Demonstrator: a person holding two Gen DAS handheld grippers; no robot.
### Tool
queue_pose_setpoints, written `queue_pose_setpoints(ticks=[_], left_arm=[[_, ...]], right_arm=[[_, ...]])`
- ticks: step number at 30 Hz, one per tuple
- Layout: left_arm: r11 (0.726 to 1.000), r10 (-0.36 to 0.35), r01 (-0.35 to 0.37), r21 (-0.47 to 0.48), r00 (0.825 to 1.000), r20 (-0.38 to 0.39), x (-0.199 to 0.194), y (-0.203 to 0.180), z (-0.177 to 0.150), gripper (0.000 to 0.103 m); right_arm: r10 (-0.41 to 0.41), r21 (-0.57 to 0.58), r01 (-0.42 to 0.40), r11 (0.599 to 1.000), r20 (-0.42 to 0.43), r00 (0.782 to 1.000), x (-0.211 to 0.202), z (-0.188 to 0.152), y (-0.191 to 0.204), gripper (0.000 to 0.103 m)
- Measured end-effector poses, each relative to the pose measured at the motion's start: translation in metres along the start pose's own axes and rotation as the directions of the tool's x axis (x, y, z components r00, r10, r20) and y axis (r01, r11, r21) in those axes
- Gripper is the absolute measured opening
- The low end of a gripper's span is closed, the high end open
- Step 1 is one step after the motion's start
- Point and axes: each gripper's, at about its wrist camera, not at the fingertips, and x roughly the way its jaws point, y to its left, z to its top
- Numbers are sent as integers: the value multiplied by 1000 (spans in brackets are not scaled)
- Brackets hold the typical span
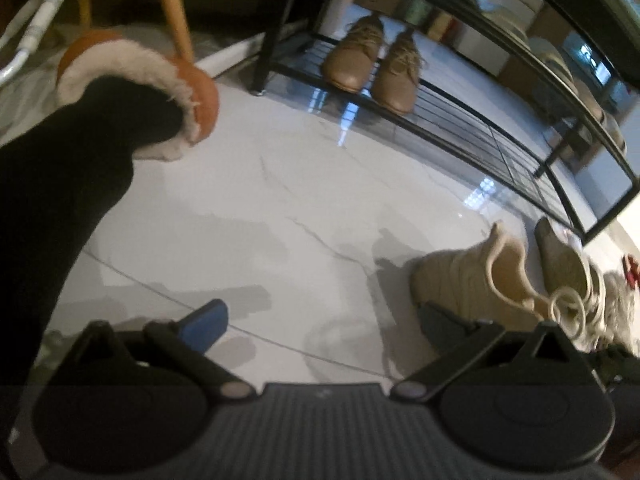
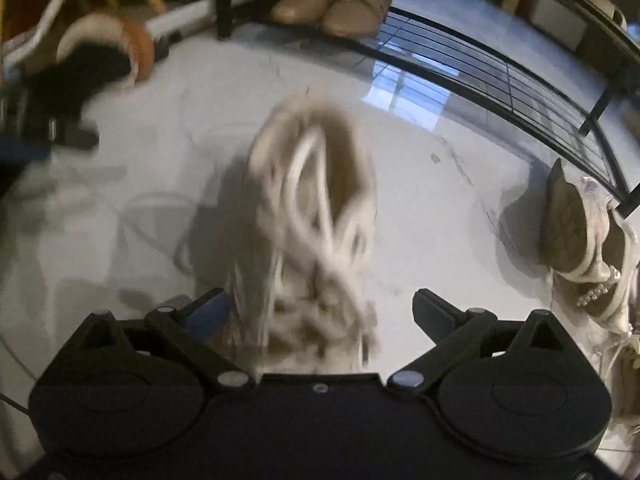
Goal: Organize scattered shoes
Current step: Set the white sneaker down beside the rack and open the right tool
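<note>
A cream lace-up sneaker [image 2: 316, 216] lies on the white floor between the spread fingers of my right gripper [image 2: 320, 308], blurred; the jaws stand wide open around it without closing. The same sneaker [image 1: 476, 280] shows at lower right in the left wrist view. My left gripper [image 1: 320, 320] is open and empty above bare floor. A pair of tan lace-up shoes [image 1: 372, 64] sits on the bottom shelf of the black wire shoe rack [image 1: 500, 148]; the pair also shows in the right wrist view [image 2: 336, 4]. A beige shoe [image 2: 580, 240] lies on its side at right.
A person's black-clad leg in an orange fleece-lined slipper [image 1: 168, 80] stands at the left, next to a wooden leg [image 1: 172, 8]. A second overturned shoe [image 1: 564, 264] and laces lie by the rack's right end. The floor [image 1: 260, 208] is glossy white marble tile.
</note>
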Motion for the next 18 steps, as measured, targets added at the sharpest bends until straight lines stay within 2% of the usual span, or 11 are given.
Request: queue_pose_setpoints(ticks=[3,5,9,15,18], left_arm=[[1000,15,-15,1,1000,4,-1,1,-1,102],[1000,17,-17,-14,1000,-5,1,3,0,102],[999,26,-26,-31,1000,-1,1,6,2,102],[997,54,-52,-52,998,32,-2,12,5,102],[995,67,-65,-74,997,24,0,17,7,102]], right_arm=[[35,127,-33,991,-15,999,16,-13,1,101],[41,163,-36,986,-30,999,20,-12,5,95],[-17,218,20,976,-18,1000,18,-2,17,92],[-56,361,53,931,-3,998,49,35,30,90],[-47,375,40,926,8,999,73,60,43,90]])
